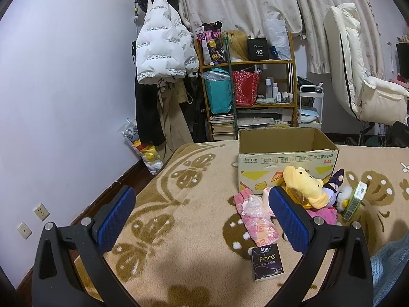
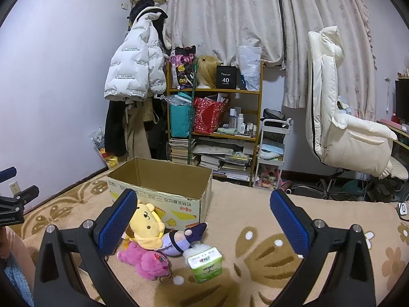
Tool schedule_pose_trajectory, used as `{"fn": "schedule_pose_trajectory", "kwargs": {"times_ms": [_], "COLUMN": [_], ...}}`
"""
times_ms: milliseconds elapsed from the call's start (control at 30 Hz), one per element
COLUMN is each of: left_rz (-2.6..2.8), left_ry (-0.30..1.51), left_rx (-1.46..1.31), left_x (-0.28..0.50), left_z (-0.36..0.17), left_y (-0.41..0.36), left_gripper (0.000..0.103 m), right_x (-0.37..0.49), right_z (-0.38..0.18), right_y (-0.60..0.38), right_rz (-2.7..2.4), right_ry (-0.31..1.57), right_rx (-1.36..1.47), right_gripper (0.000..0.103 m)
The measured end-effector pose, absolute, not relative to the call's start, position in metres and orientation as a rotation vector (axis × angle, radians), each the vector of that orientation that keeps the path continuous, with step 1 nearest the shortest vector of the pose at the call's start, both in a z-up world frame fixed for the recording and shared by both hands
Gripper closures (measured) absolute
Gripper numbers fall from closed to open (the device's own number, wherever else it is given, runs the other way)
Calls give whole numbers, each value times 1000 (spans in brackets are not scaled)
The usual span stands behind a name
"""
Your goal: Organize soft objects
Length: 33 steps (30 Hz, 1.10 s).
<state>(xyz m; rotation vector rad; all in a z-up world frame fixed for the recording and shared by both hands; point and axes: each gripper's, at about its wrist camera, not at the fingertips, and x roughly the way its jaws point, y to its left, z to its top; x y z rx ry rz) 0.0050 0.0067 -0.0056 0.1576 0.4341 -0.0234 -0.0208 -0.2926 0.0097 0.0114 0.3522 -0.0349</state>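
Note:
An open cardboard box (image 1: 286, 158) (image 2: 163, 192) stands on the patterned bed blanket (image 1: 184, 220). In front of it lie a yellow plush (image 1: 304, 186) (image 2: 148, 227), a pink plush (image 2: 145, 258), a purple doll (image 2: 184, 238), a green tissue pack (image 1: 354, 200) (image 2: 205, 264), pink items in a clear bag (image 1: 255, 217) and a black "Face" tissue pack (image 1: 267, 263). My left gripper (image 1: 202, 220) hovers open, left of the pile. My right gripper (image 2: 202, 225) is open above the toys, holding nothing.
Beyond the bed stand a wooden shelf (image 2: 214, 117) with bags, bottles and books, hanging coats (image 1: 163, 43), a white cart (image 2: 272, 153) and a white reclining chair (image 2: 340, 117). A wall (image 1: 64, 89) runs along the left. Blue fabric (image 1: 391, 268) lies at the near edge.

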Motion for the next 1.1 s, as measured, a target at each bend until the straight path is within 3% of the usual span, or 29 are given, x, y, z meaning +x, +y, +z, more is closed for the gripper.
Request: {"fn": "schedule_pose_trajectory", "kwargs": {"times_ms": [1100], "left_rz": [-22], "left_ry": [439], "left_rx": [163], "left_x": [6], "left_z": [-8], "left_y": [7], "left_gripper": [0], "right_x": [-19], "right_z": [8], "right_y": [-291], "right_rz": [-38], "right_ry": [355], "right_rx": [5], "right_gripper": [0]}}
